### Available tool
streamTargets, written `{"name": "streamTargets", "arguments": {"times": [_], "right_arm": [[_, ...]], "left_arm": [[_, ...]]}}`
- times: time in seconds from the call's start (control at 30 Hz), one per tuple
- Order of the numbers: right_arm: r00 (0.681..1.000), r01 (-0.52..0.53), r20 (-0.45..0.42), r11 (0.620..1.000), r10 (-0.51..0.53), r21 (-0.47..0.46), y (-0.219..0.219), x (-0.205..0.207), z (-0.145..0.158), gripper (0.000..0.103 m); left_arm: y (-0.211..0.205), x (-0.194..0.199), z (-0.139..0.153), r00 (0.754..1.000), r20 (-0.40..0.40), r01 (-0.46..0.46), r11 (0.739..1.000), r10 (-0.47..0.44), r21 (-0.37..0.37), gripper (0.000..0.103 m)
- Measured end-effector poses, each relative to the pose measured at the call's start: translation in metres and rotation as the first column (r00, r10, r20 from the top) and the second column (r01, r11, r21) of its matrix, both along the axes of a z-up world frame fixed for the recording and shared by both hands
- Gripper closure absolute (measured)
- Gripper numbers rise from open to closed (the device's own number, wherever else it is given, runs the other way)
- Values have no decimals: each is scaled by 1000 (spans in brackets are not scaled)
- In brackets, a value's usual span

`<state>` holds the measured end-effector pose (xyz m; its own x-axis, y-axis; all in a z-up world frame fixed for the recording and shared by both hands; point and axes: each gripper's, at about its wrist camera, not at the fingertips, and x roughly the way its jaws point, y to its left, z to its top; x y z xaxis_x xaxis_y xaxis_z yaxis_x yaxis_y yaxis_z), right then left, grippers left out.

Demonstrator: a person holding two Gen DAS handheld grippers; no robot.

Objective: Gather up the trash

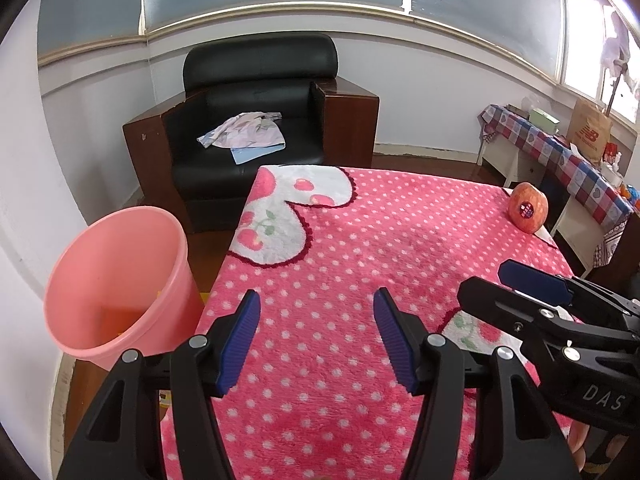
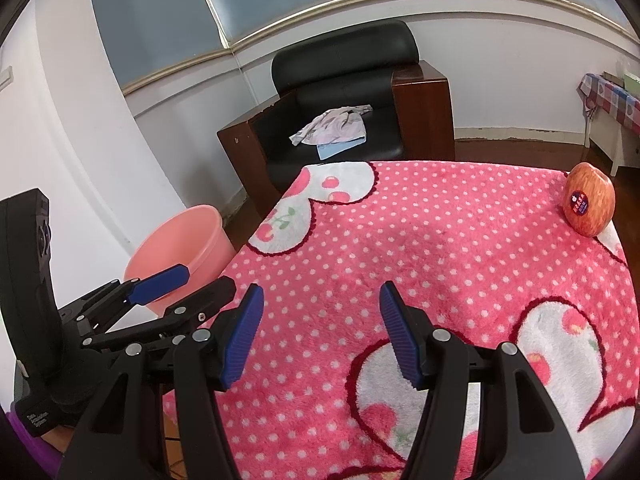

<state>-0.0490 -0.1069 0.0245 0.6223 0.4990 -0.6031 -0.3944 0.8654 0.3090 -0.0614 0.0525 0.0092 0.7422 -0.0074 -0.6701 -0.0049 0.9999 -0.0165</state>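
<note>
Apple: the only loose item on the table; red-orange skin streaked yellow, round dark sticker facing the grippers, standing at the far right corner of the blanket, close to its far and right edges.

Bucket: pink plastic, round, on the floor against the table's left edge, mouth up; an orange-lit bottom shows, contents cannot be told.

Blanket: pink fleece with white dots and white heart patches printed with cherries, covering the tabletop; its whole middle lies bare between the grippers and the apple.

Left gripper: blue ribbed pads set wide apart, nothing between them, above the near left part of the blanket, beside the bucket.

Right gripper: pads likewise wide apart, holding nothing, above the near middle, just right of the left gripper.

Armchair: black leather with brown wooden sides, beyond the table's far edge; crumpled pale cloth on its seat.

Side table: right wall, chequered cover, paper bag and small items on top.
</note>
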Motion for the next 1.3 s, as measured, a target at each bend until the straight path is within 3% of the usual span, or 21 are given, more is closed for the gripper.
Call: {"name": "streamTargets", "arguments": {"times": [1.3], "right_arm": [[1000, 23, -14, 1000, -23, -5, -10, -1, -5, 42]], "left_arm": [[-6, 3, -7, 999, -12, 31, 1000, -31, 0, 46]]}}
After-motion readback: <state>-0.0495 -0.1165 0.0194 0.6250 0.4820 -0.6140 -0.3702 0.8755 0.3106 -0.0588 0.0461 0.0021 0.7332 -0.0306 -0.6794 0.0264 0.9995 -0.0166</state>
